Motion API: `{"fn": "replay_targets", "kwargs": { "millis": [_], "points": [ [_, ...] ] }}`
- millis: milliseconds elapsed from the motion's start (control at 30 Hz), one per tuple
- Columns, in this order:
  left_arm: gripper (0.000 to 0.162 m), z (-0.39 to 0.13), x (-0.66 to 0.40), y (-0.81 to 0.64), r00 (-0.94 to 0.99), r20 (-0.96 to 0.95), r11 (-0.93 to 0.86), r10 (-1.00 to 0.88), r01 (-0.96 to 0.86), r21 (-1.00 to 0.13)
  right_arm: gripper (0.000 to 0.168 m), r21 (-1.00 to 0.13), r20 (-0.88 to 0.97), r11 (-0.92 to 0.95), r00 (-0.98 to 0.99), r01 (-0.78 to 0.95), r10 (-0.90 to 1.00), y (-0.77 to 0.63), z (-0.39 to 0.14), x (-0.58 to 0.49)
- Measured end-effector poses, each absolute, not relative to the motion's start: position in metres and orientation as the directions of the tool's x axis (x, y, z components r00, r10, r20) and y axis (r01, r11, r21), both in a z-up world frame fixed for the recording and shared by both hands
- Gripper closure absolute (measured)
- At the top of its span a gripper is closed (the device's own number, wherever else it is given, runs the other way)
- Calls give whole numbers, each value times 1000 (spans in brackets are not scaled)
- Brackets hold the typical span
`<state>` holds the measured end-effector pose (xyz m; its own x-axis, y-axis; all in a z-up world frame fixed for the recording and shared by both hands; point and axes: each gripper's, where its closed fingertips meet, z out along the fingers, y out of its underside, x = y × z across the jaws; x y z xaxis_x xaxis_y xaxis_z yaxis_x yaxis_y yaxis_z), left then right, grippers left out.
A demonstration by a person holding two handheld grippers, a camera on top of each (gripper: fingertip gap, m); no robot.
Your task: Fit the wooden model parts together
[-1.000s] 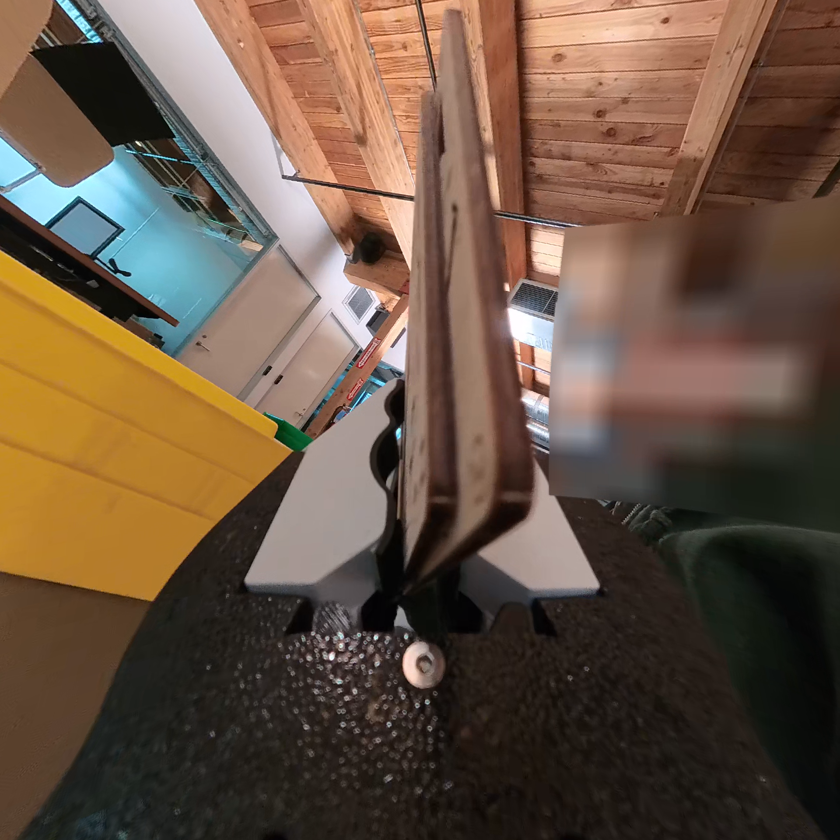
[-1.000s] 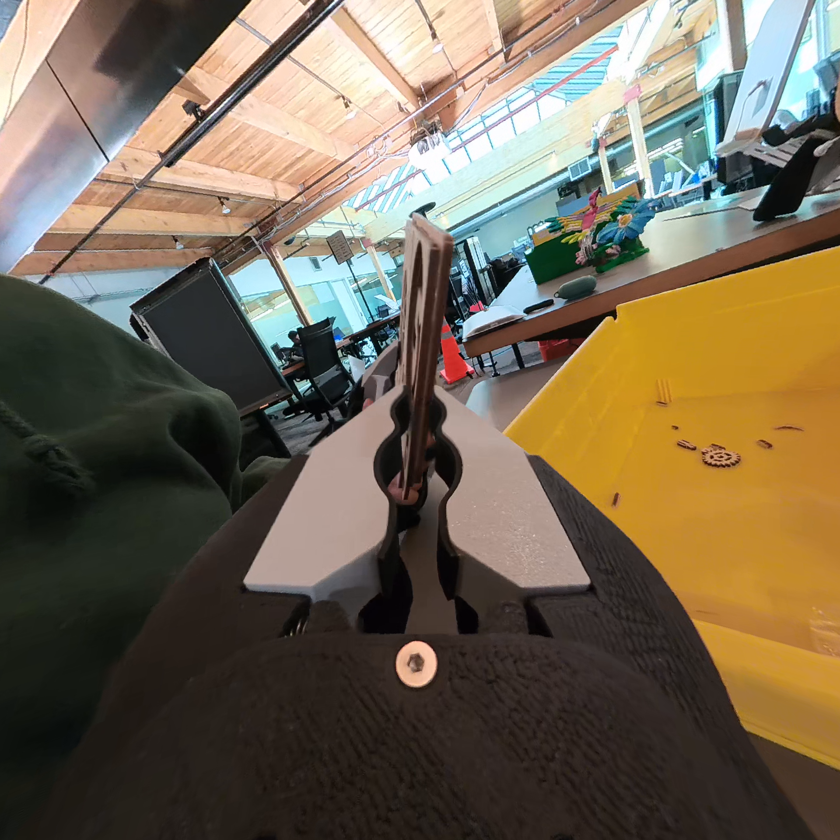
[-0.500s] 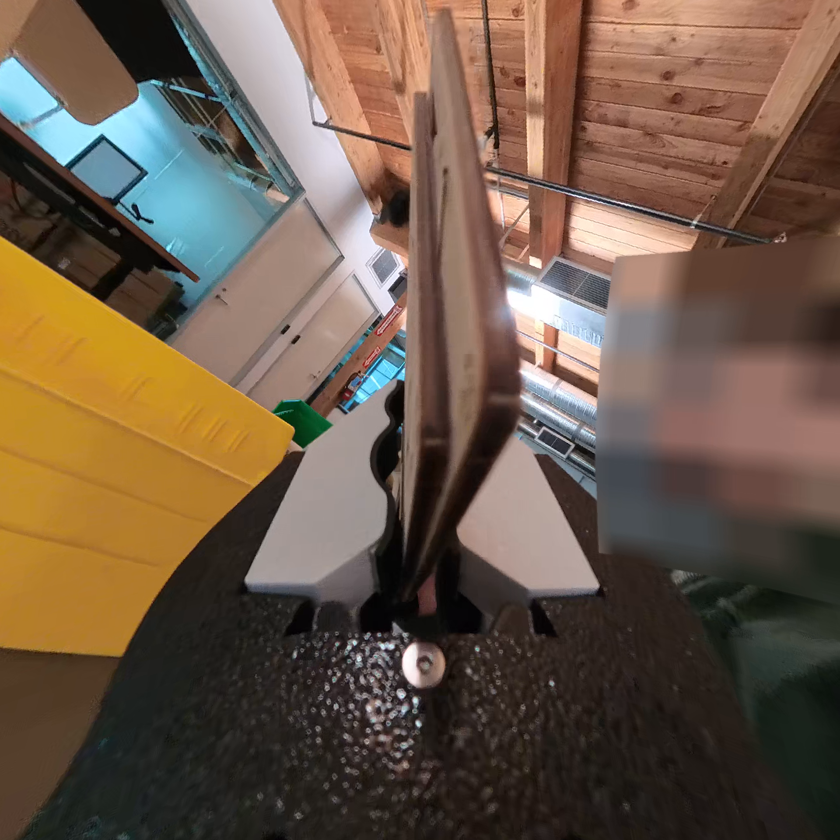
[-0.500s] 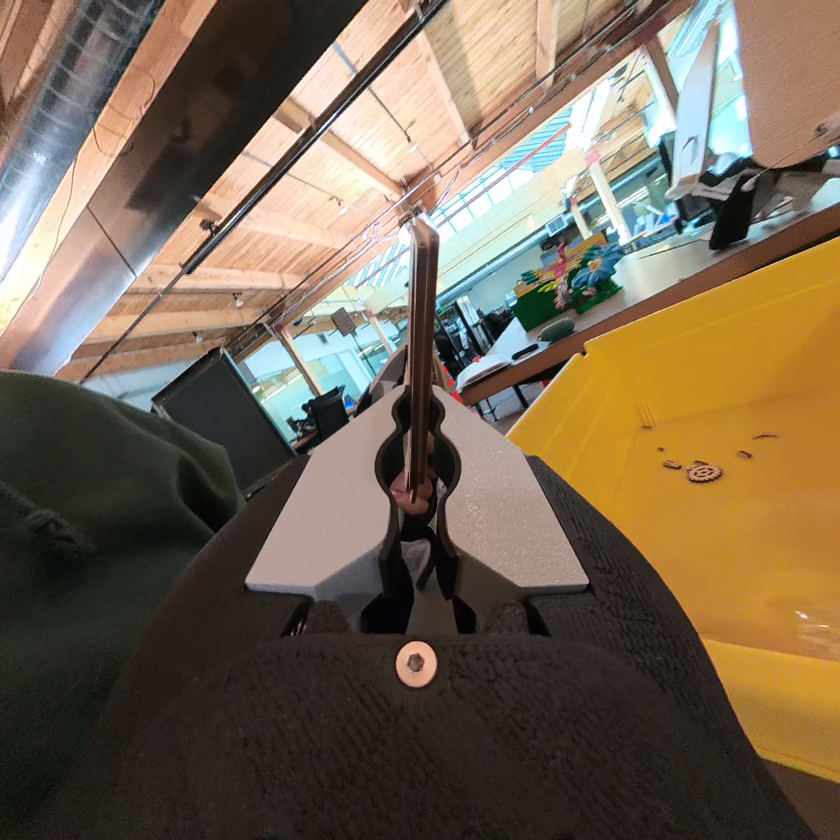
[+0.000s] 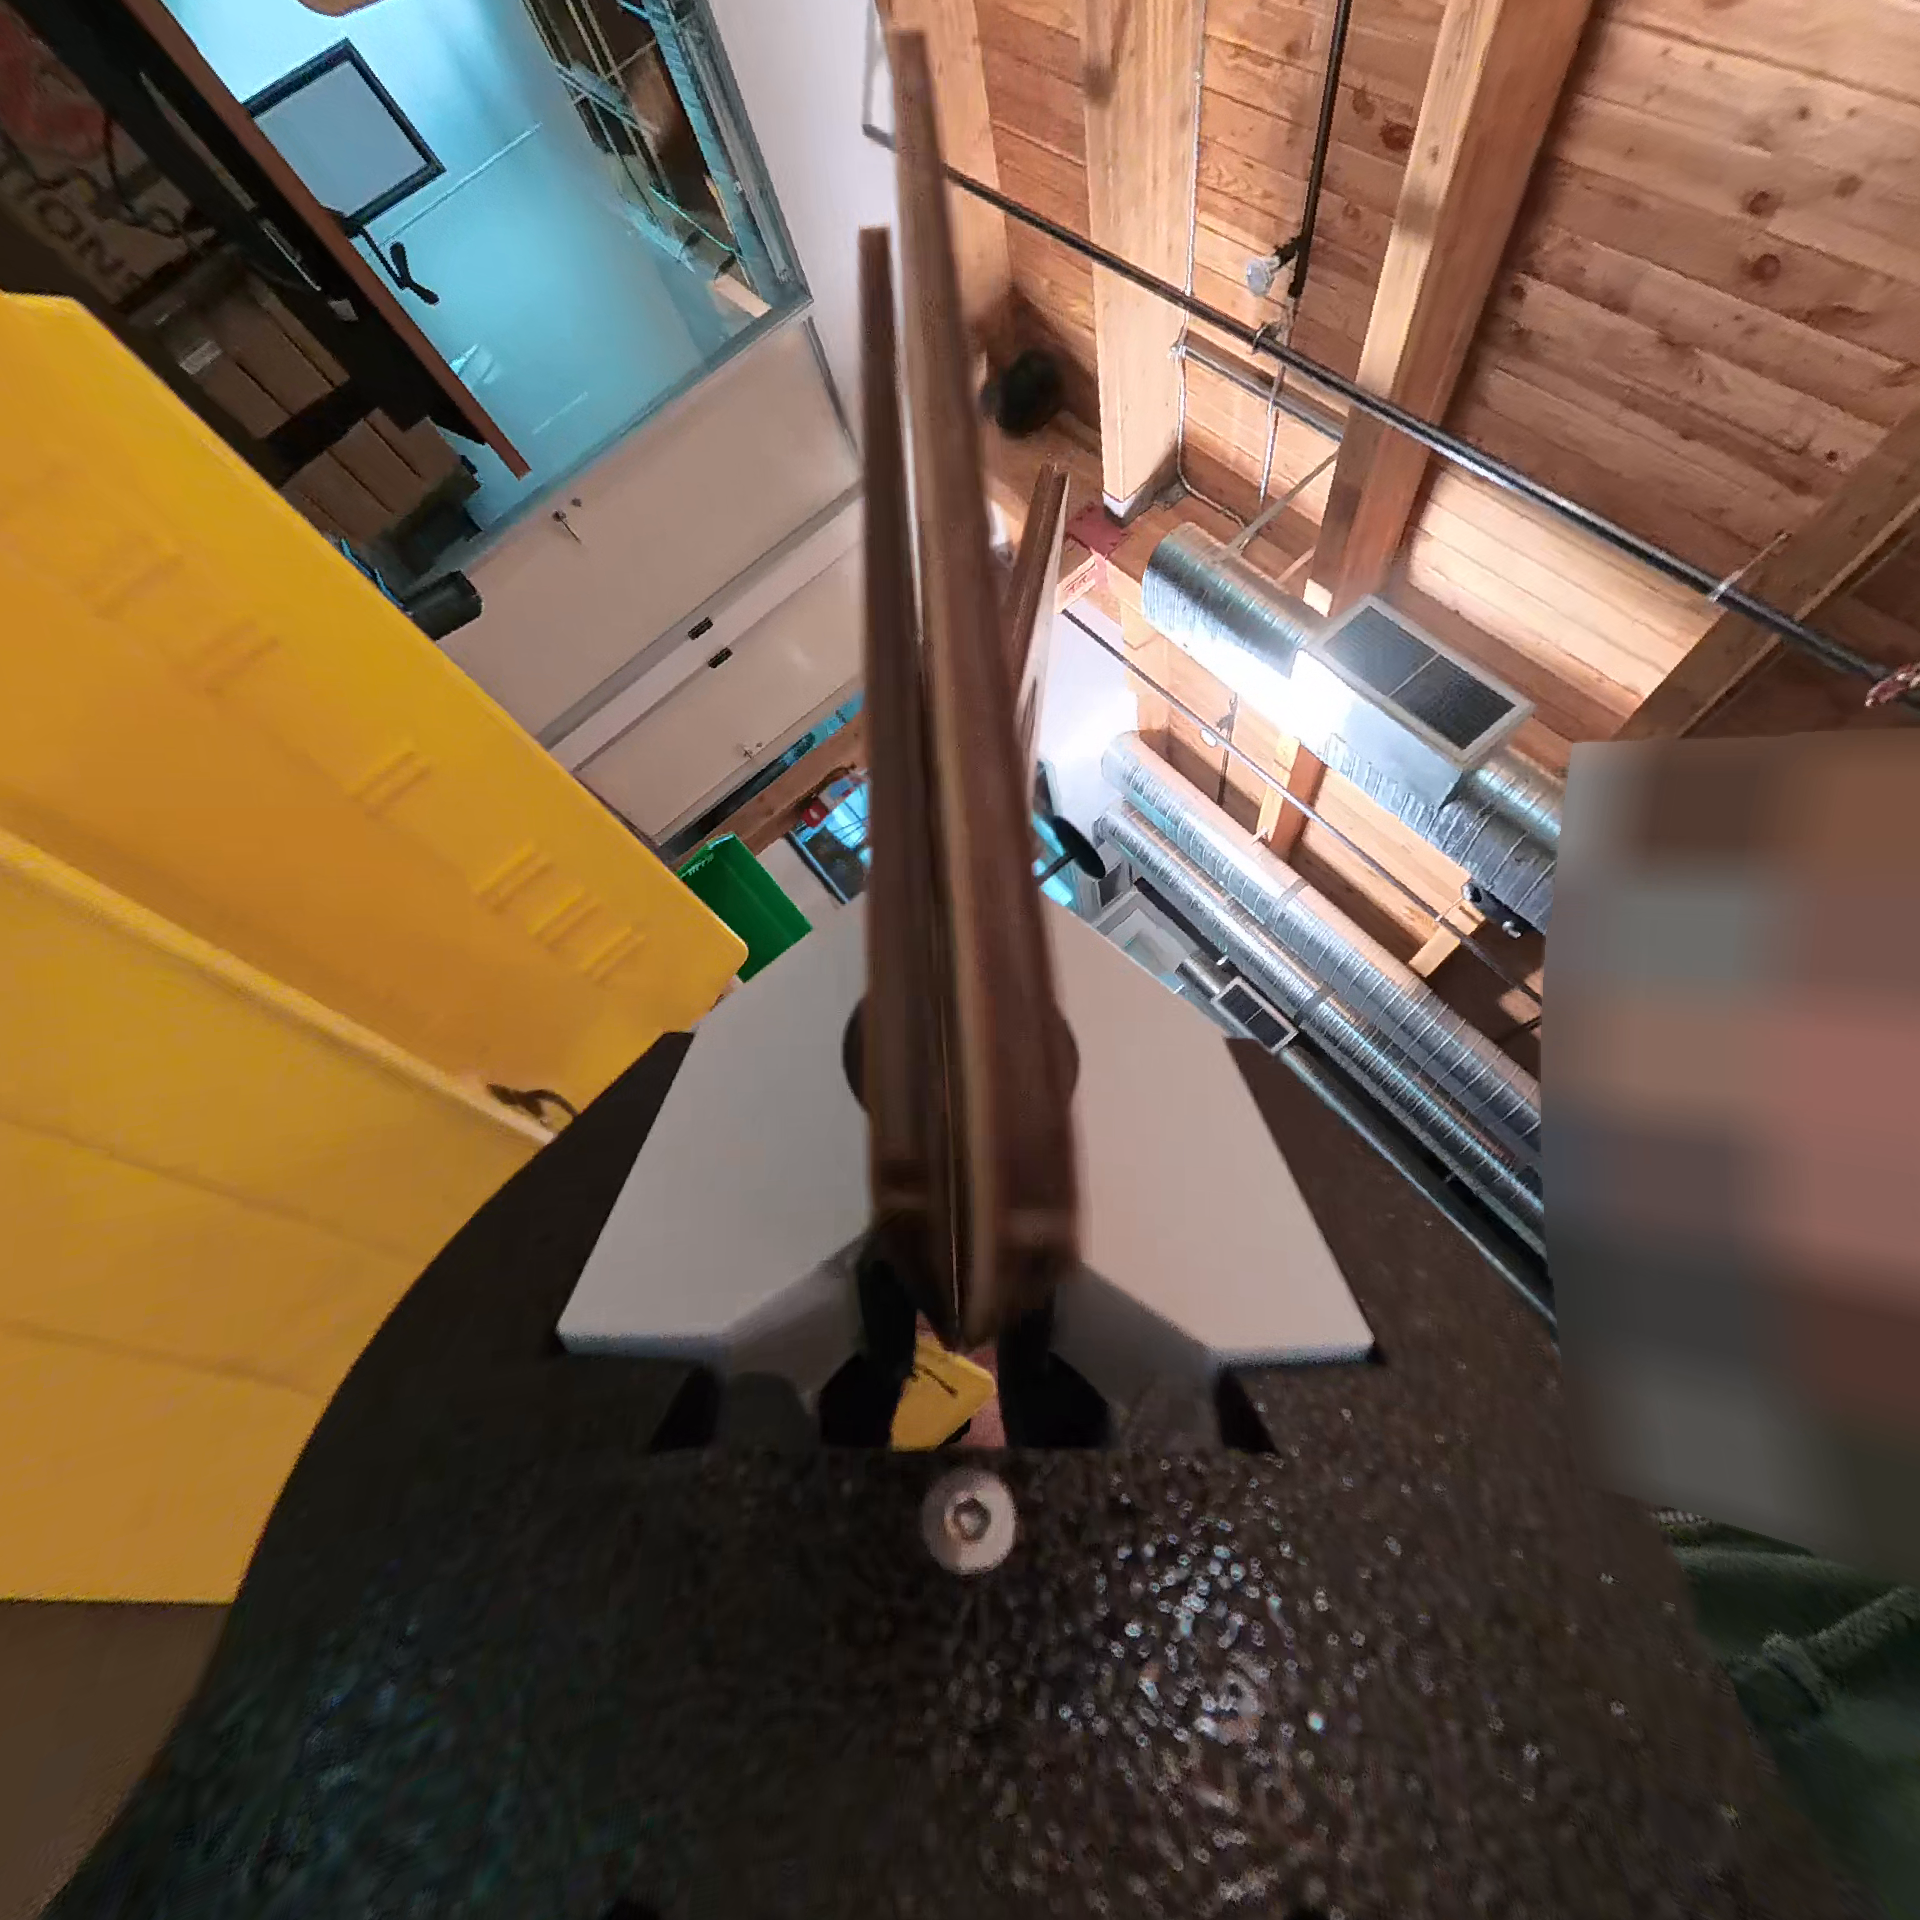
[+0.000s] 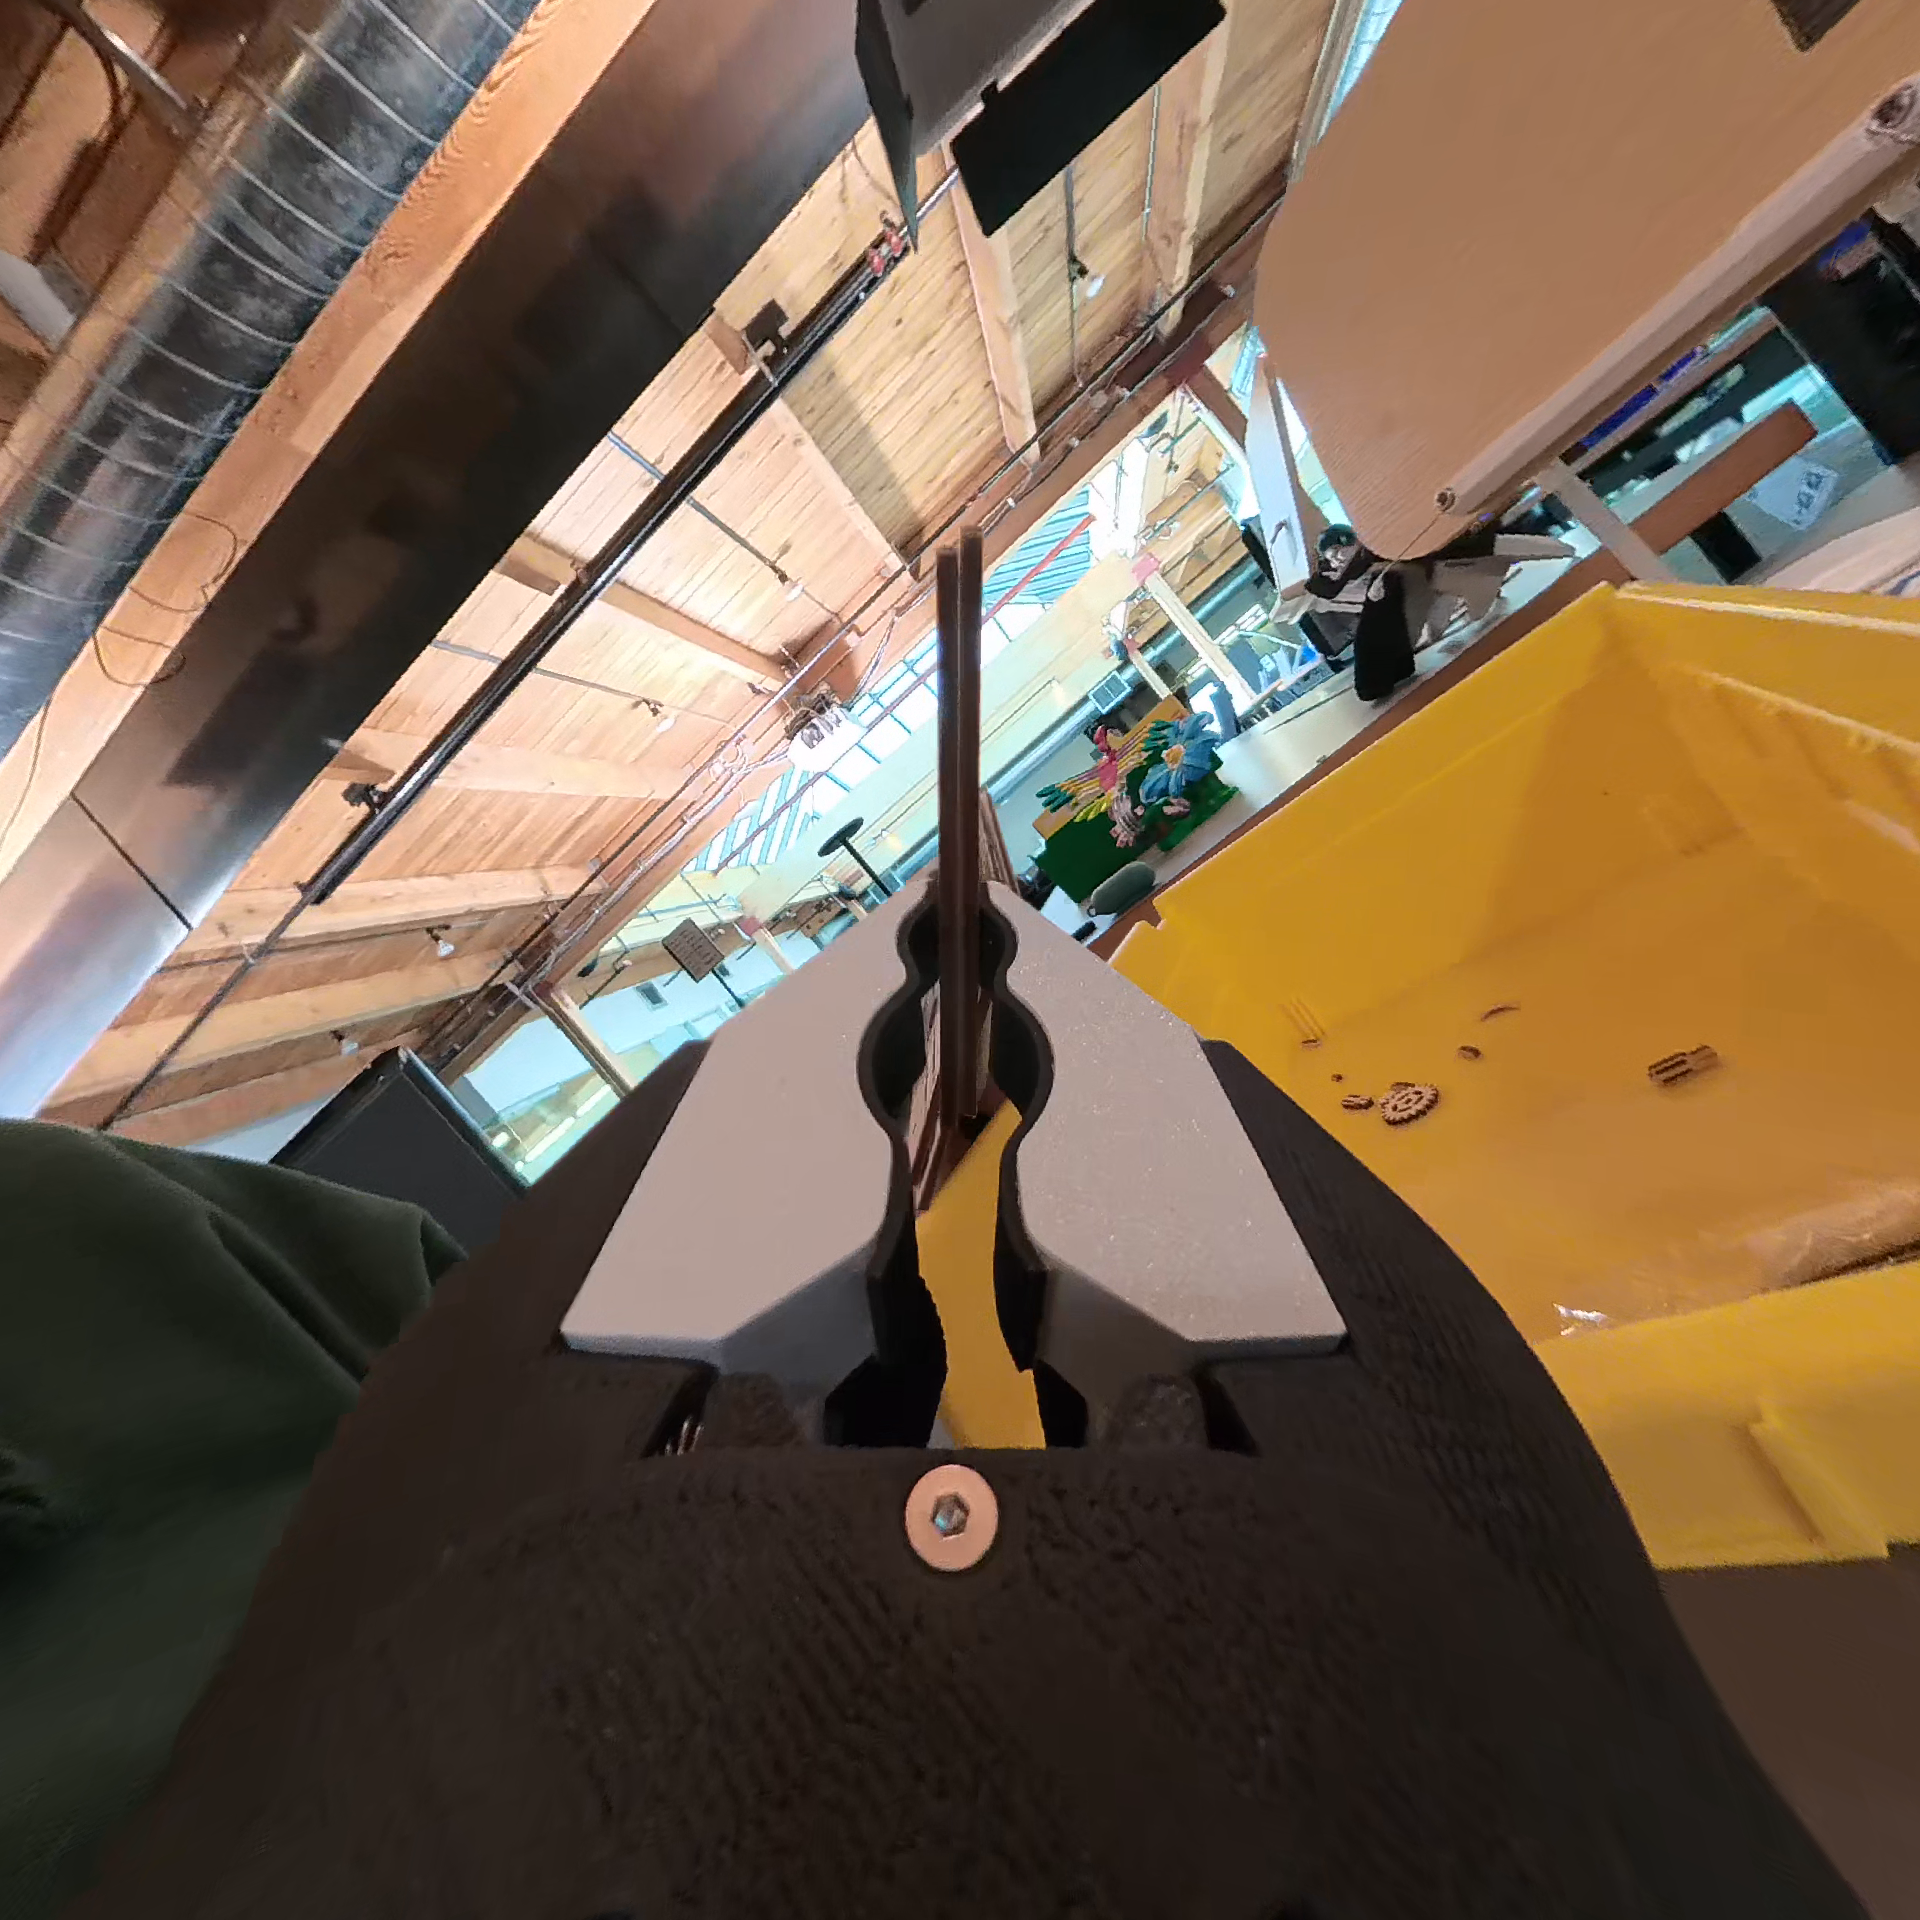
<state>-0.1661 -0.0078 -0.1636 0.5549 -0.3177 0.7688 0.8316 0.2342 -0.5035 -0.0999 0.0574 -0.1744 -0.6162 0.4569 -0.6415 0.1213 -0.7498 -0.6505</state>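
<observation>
In the left wrist view my left gripper [image 5: 951,997] is shut on a stack of thin wooden model plates [image 5: 935,675]. They stand edge-on between the grey fingers [image 5: 727,1174] and rise towards the ceiling. A third, narrower wooden plate [image 5: 1039,582] shows just right of the stack. In the right wrist view my right gripper [image 6: 961,904] is shut on two thin wooden plates [image 6: 958,748], also edge-on and upright. Whether both grippers hold one assembly I cannot tell.
A yellow bin [image 6: 1662,831] lies to the right of the right gripper, with a small wooden gear [image 6: 1410,1101] and other small loose parts on its floor. The yellow bin's outer wall [image 5: 312,831] fills the left of the left view. A green sleeve [image 6: 156,1351] is close on the left. My right fingertips sit around 10 cm from my left ones.
Both grippers have tilted, swinging the views further up to the ceiling. The right gripper's plates now show fully edge-on. A third plate has come into sight in the left view.
</observation>
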Motion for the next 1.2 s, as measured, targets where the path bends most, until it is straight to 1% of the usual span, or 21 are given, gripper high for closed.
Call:
{"fn": "replay_targets", "kwargs": {
  "millis": [67, 167, 367, 533, 767, 967, 1067, 1133, 1200],
  "points": [
    [150, -165, -167, -8, 547, 775, 234, -316, 837, -495, 166, -624, -665, -771, -606, 128, 437, 61, -176, -101],
    [151, -169, -169, -8, 563, 778, 237, -278, 825, -513, 166, -602, -687, -786, -593, 141, 420, 63, -180, -102],
    [151, -171, -170, -9, 559, 783, 241, -274, 828, -507, 166, -572, -704, -808, -591, 143, 394, 66, -181, -103],
    [152, -168, -166, -12, 595, 757, 224, -270, 803, -552, 165, -541, -718, -826, -598, 158, 356, 68, -182, -102],
    [152, -169, -165, -12, 618, 744, 217, -255, 786, -579, 166, -538, -719, -827, -603, 165, 347, 67, -182, -101],
    [152, -165, -162, -14, 662, 710, 219, -241, 750, -624, 166, -525, -723, -831, -612, 184, 322, 67, -183, -100],
    [151, -169, -166, -13, 656, 726, 221, -206, 754, -619, 166, -553, -710, -814, -612, 177, 350, 66, -183, -100],
    [146, -171, -167, -12, 660, 728, 213, -186, 750, -626, 166, -576, -693, -801, -616, 162, 374, 67, -181, -99],
    [148, -170, -165, -12, 657, 728, 200, -198, 754, -626, 166, -589, -677, -796, -623, 140, 391, 69, -177, -97]
  ]
}}
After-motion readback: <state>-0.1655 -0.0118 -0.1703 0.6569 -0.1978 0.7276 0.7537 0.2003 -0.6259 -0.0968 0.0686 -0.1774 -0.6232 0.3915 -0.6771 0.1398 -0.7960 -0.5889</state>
